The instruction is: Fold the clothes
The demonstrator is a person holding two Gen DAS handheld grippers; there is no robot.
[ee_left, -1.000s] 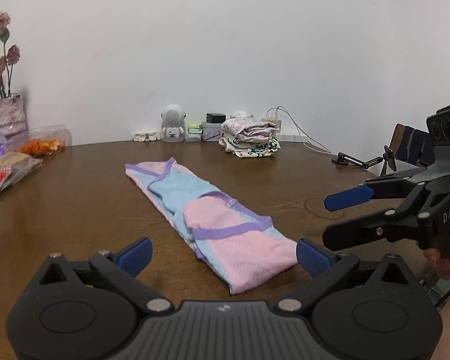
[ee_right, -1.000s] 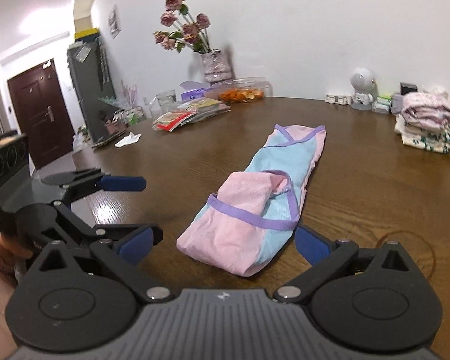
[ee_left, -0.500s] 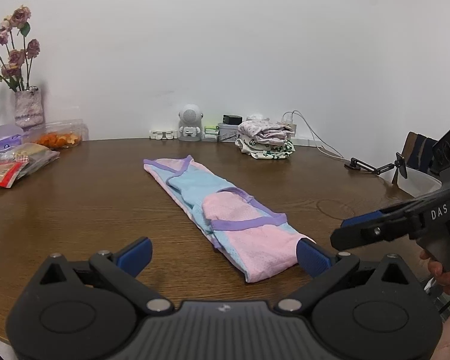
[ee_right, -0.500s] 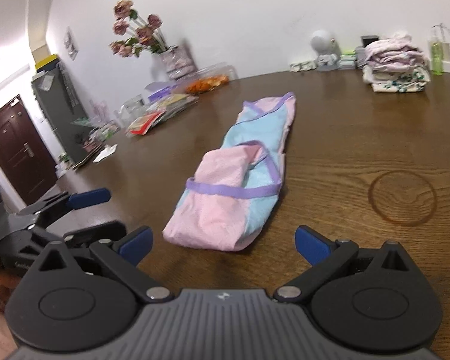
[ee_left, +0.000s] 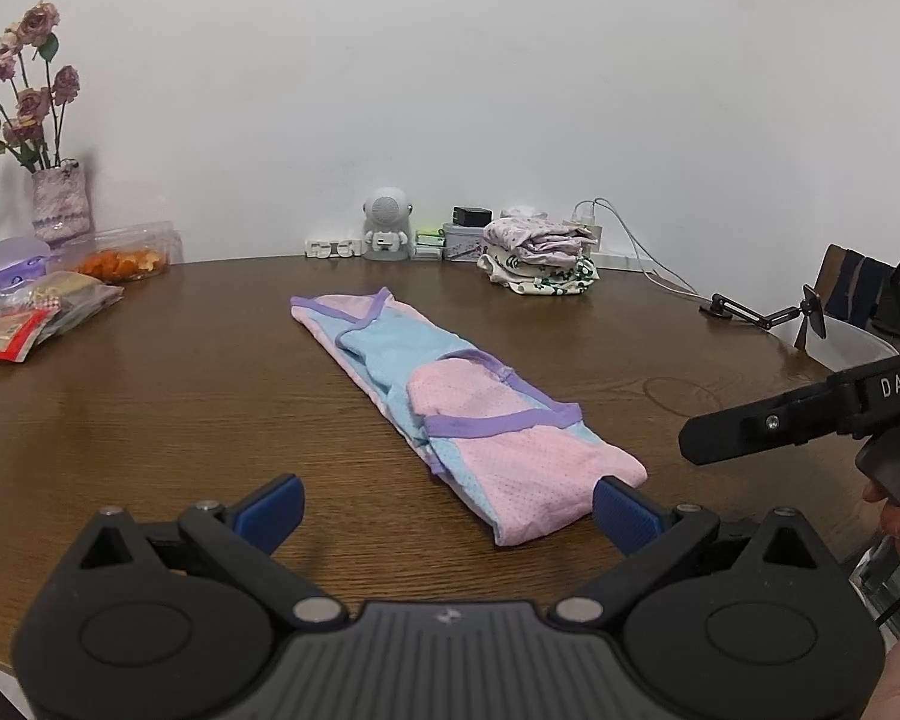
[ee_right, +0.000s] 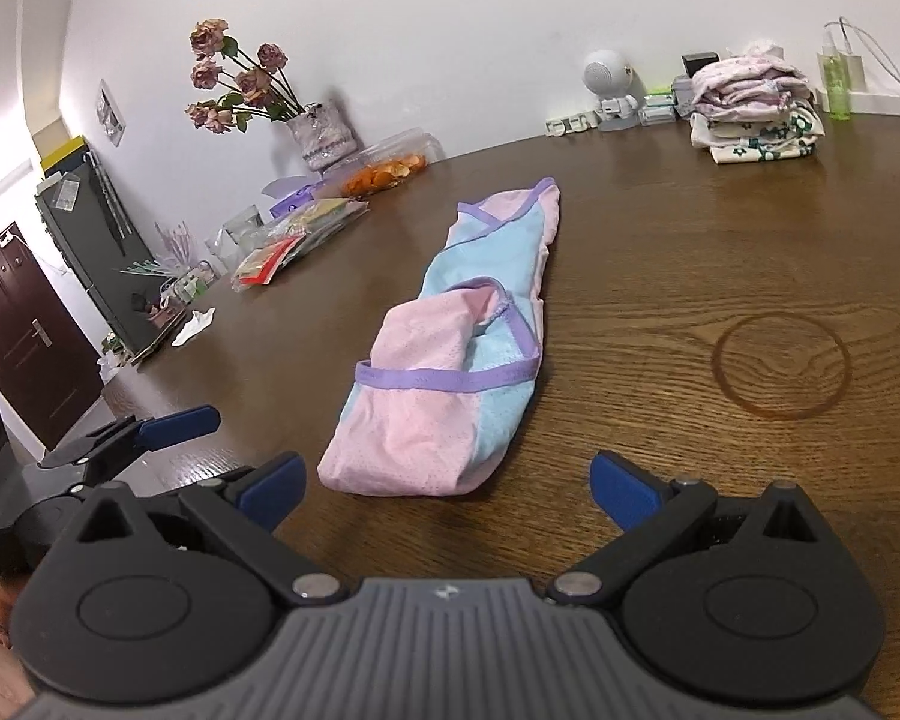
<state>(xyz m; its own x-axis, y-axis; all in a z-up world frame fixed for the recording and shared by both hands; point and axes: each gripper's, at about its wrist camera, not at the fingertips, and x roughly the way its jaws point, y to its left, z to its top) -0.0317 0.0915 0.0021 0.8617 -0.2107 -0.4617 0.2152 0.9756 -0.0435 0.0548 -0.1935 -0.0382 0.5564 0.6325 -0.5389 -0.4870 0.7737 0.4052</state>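
Hovering wide-spread, both tools (ee_left: 447,507) (ee_right: 444,489) empty

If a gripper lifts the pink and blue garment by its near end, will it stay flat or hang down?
The pink and blue garment would likely hang limp: it looks like thin mesh cloth lying in soft folds. It is probably very light. The loose folded layers may fall open, and on the smooth wooden table it should slide easily when pushed.

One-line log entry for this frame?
left gripper open | right gripper open | pink-and-blue mesh garment part-folded, ungripped on brown wooden table
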